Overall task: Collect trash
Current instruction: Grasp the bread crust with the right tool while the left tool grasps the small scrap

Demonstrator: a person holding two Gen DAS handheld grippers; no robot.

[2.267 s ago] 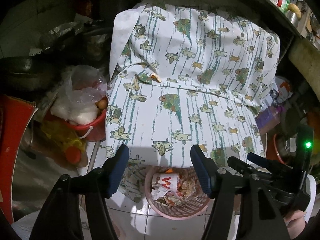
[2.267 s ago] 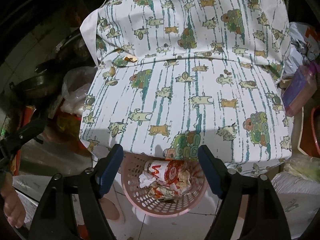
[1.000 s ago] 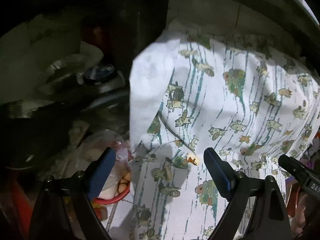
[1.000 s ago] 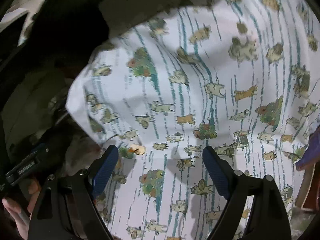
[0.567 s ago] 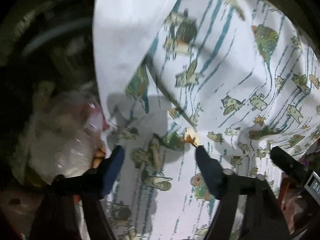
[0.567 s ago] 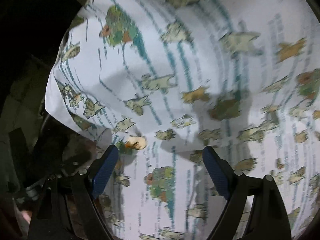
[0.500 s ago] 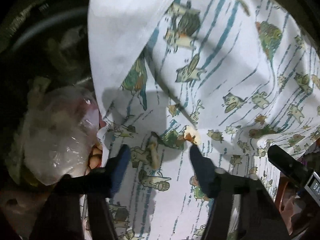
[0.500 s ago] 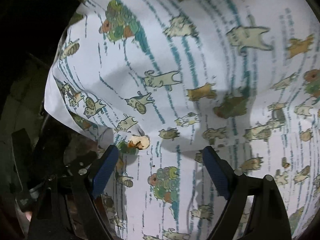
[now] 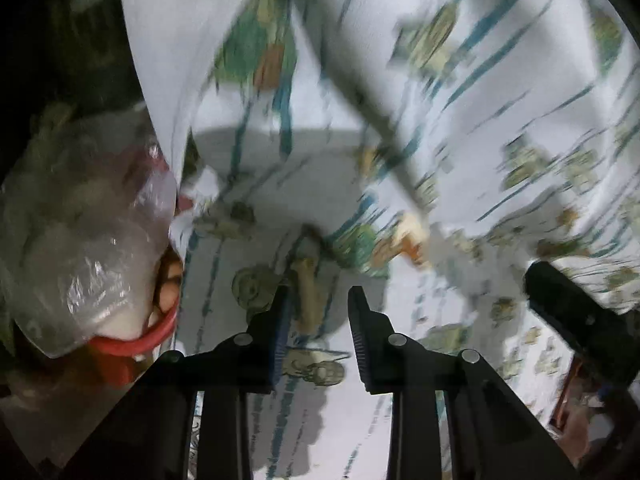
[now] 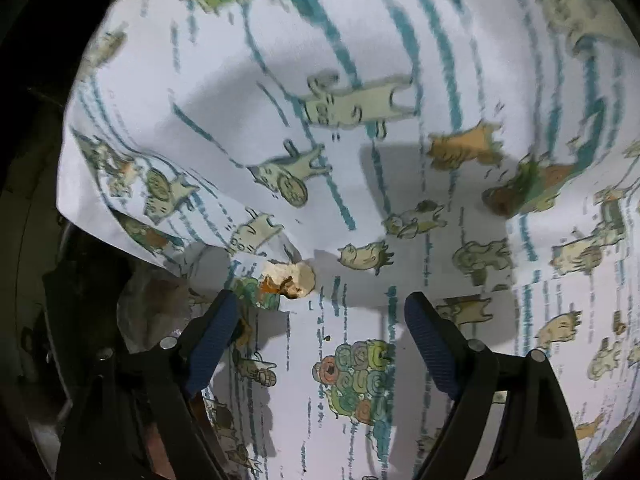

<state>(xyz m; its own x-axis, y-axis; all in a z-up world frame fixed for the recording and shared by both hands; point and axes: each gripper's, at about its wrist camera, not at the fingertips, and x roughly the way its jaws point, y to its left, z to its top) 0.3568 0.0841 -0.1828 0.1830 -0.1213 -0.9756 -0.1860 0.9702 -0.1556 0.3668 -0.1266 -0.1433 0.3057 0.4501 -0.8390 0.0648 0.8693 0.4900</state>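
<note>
Two scraps of trash lay on a cloth [image 10: 420, 40] printed with cartoon animals, near its left edge, probably left there after a meal. One was a pale bone-like stick [image 9: 308, 292], the other a torn crust [image 10: 290, 278] with an orange smear, lying just right of the stick beside a fold in the cloth.

The left gripper [image 9: 316, 300] pointed steeply down over the stick, its jaws closing with the stick between them; blur hid whether the pads were pressing it yet, so the grip looked unfinished. To its left, off the cloth, a clear bag [image 9: 80, 240] sat in a red bowl [image 9: 136, 344].

The right gripper [image 10: 320, 312] hung wide and empty just near of the crust, touching nothing, seemingly lined up to take the crust next.
</note>
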